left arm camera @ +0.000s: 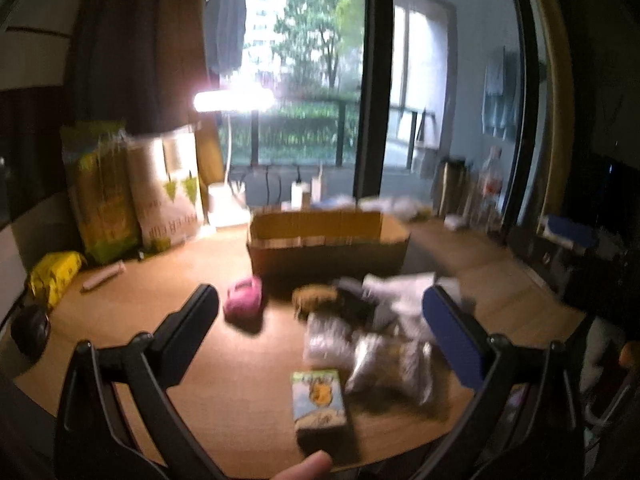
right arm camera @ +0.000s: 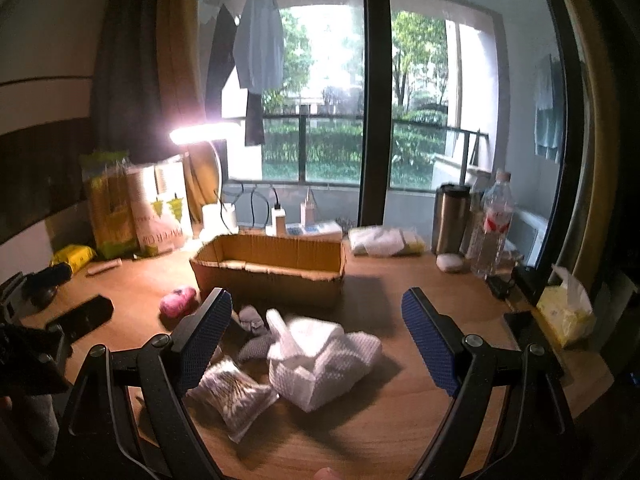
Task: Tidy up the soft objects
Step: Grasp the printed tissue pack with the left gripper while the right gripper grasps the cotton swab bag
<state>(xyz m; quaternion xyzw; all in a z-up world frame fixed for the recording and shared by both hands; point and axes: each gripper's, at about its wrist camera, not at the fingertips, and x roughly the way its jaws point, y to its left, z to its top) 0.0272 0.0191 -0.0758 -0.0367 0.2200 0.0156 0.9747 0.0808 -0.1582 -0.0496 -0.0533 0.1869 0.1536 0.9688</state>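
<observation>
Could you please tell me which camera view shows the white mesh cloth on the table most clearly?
The right wrist view shows it best: the white mesh cloth lies sharp and unobstructed between the open fingers, its weave visible. In the left wrist view the same pile is motion-blurred, and the cloth is only a pale smear partly behind a finger.

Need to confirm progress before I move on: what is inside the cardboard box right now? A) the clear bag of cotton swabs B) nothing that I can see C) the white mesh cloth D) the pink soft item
B: the cardboard box shows only bare inner walls, while the pink item, white mesh cloth and swab bag lie on the table in front of it.
</observation>
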